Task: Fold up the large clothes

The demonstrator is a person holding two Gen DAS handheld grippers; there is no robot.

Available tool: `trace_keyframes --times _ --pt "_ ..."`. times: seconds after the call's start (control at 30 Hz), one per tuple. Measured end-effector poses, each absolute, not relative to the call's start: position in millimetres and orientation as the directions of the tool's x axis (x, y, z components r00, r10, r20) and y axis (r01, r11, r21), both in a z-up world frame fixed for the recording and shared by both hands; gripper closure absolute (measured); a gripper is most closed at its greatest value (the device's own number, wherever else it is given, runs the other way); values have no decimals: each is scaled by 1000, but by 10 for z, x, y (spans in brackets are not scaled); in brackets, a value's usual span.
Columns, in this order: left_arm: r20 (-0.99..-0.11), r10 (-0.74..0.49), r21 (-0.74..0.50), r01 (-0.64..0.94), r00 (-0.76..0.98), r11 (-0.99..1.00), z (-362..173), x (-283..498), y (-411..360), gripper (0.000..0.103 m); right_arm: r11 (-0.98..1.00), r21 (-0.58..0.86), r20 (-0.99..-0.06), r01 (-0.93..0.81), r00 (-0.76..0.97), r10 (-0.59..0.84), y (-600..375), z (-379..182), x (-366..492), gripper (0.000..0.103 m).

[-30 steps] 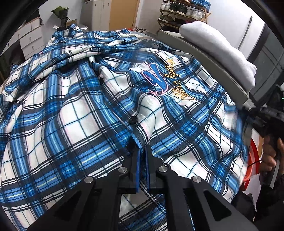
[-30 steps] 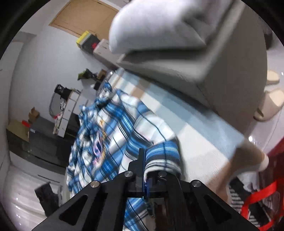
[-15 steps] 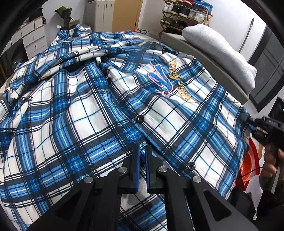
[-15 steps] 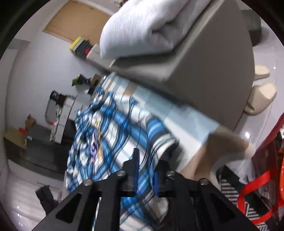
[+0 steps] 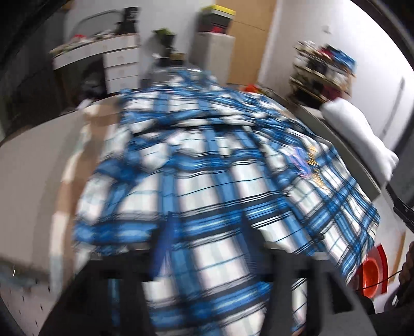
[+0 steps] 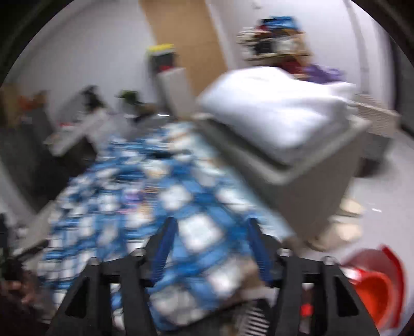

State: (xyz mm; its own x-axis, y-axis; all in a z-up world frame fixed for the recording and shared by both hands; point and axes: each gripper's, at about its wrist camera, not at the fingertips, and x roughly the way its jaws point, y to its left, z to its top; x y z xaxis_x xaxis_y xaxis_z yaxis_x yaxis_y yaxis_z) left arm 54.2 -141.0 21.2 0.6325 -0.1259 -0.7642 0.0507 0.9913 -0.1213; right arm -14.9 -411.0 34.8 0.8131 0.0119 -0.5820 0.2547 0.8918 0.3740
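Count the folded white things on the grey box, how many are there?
1. A single folded white garment lies on top of the grey box, beside the blue plaid shirt. The blur could hide layers within it.

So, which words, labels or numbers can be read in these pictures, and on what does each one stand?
None can be read.
Plaid shirt: an embroidered chest emblem, blue shape with gold script, too blurred to read.
Yellow-topped boxes by the wall: no legible label.
Shoe rack and red basin: no text visible.
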Motion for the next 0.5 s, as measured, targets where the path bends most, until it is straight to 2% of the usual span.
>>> trace_keyframes --times 0.13,0.27,0.37,0.5 --pt "-770 -99 -133 -8 630 991 147 327 -1275 41 841 536 -595 69 738 319 -3683 110 289 38" --pt "-775 -44 -123 -81 631 989 75 97 -1187 41 781 624 -610 -3 623 490 -3232 -151 533 45" --pt "-780 -30 -135 -121 625 983 38 -24 -1098 41 786 616 -646 -49 541 539 -2978 -232 610 45" --pt "-775 -31 -178 -171 631 969 20 -113 -956 41 830 553 -707 -66 491 510 -2762 -299 636 44"
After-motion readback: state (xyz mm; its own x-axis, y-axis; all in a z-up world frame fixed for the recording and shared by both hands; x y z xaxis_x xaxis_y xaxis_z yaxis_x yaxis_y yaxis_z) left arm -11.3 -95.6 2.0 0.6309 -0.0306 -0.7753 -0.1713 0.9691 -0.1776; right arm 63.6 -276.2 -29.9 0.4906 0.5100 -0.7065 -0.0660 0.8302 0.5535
